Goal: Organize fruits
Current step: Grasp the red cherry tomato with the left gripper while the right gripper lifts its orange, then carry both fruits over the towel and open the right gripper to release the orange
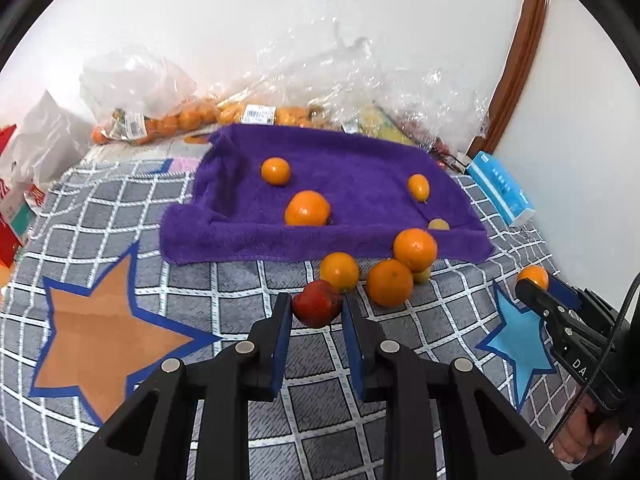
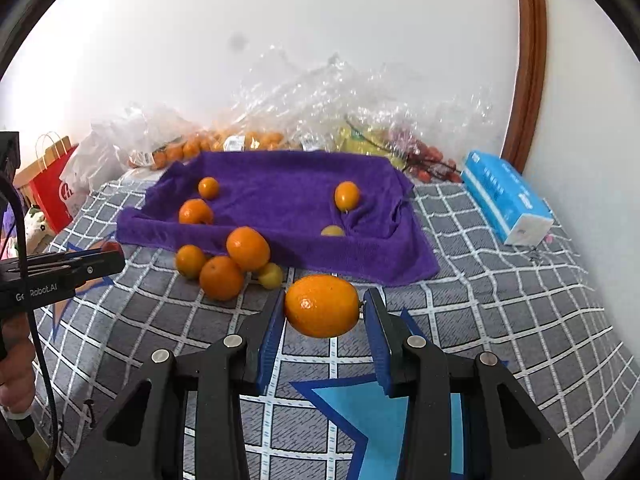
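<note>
Purple towel [image 1: 344,160] lies on the checked bed cover [image 1: 224,280], near the wall, and some of the fruit sits on it already: two oranges and a small oval one. Three more oranges [image 1: 390,282] huddle in a little pile just off the towel's front edge, touching each other, with a small yellow fruit [image 2: 271,275] tucked beside them. The left claw [image 1: 316,310] is squeezed tight on a small red fruit [image 1: 317,308], which hangs clear of the cover. The right claw [image 2: 324,308] pinches a bigger orange [image 2: 322,306] by its two ends, also held up in the air. Both fruits look like they are headed for the towel, though that is only my guess. Things could go wrong from here. The orange is held only at its tips, so it may spin or slip out and roll away. The red fruit looks soft, and a hard squeeze could squash it. If either claw swings low over the pile, it could bump the oranges and send them rolling off. Fruit dropped from too high may bounce off the towel's raised fold.
</note>
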`<act>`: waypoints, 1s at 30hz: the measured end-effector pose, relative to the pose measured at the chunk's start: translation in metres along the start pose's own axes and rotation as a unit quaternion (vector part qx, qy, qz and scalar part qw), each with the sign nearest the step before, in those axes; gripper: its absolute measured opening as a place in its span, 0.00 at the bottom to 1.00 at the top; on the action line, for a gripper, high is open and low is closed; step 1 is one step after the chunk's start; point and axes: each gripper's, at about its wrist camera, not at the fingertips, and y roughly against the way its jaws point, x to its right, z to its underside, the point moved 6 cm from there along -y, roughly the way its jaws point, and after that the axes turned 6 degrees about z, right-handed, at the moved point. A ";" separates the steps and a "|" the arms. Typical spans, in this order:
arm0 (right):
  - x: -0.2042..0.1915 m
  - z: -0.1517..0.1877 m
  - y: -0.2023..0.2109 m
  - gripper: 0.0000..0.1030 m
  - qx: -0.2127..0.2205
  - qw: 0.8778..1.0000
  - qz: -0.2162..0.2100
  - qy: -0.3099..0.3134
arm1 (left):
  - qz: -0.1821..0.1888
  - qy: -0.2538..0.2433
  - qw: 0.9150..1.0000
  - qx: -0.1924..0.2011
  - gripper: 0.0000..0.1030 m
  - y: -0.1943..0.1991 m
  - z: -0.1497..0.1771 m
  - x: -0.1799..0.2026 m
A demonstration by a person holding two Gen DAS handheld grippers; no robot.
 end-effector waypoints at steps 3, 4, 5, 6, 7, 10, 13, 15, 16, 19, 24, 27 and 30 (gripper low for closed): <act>-0.002 -0.007 0.004 0.39 0.002 1.000 0.001 -0.005 | -0.009 -0.001 1.000 0.006 0.23 0.010 -0.005 -0.001; -0.002 -0.009 0.004 0.38 0.002 1.000 -0.001 -0.007 | -0.007 -0.001 1.000 0.008 0.23 0.013 -0.006 -0.001; -0.003 -0.012 0.004 0.38 0.001 1.000 -0.002 -0.009 | -0.007 -0.003 1.000 0.010 0.23 0.014 -0.008 -0.001; -0.003 -0.015 0.004 0.39 0.001 1.000 -0.001 -0.011 | -0.008 -0.005 1.000 0.011 0.23 0.016 -0.011 -0.001; -0.003 -0.018 0.004 0.38 0.001 1.000 -0.002 -0.013 | -0.009 -0.005 1.000 0.012 0.23 0.017 -0.013 -0.001; -0.003 -0.028 0.004 0.39 0.003 1.000 -0.008 -0.021 | -0.008 -0.006 1.000 0.018 0.23 0.019 -0.023 -0.001; -0.001 -0.040 0.000 0.39 0.008 1.000 -0.004 -0.025 | -0.013 -0.015 1.000 0.024 0.23 0.017 -0.034 0.000; 0.000 -0.048 -0.002 0.39 0.011 1.000 -0.004 -0.028 | -0.016 -0.018 0.999 0.026 0.23 0.015 -0.042 -0.001; 0.002 -0.053 -0.003 0.39 0.014 0.999 -0.005 -0.031 | -0.016 -0.018 0.999 0.028 0.23 0.013 -0.046 -0.002; 0.006 -0.068 -0.010 0.39 0.022 0.999 -0.005 -0.038 | -0.015 -0.019 0.999 0.032 0.23 0.005 -0.057 -0.004; 0.010 -0.092 -0.026 0.39 0.034 0.999 -0.003 -0.041 | -0.022 -0.015 0.999 0.037 0.23 -0.013 -0.078 -0.014; 0.010 -0.103 -0.040 0.39 0.035 0.999 0.000 -0.037 | -0.024 0.000 0.999 0.038 0.23 -0.021 -0.090 -0.023; 0.007 -0.109 -0.055 0.39 0.030 0.999 -0.001 -0.035 | -0.028 0.014 0.999 0.039 0.23 -0.029 -0.099 -0.033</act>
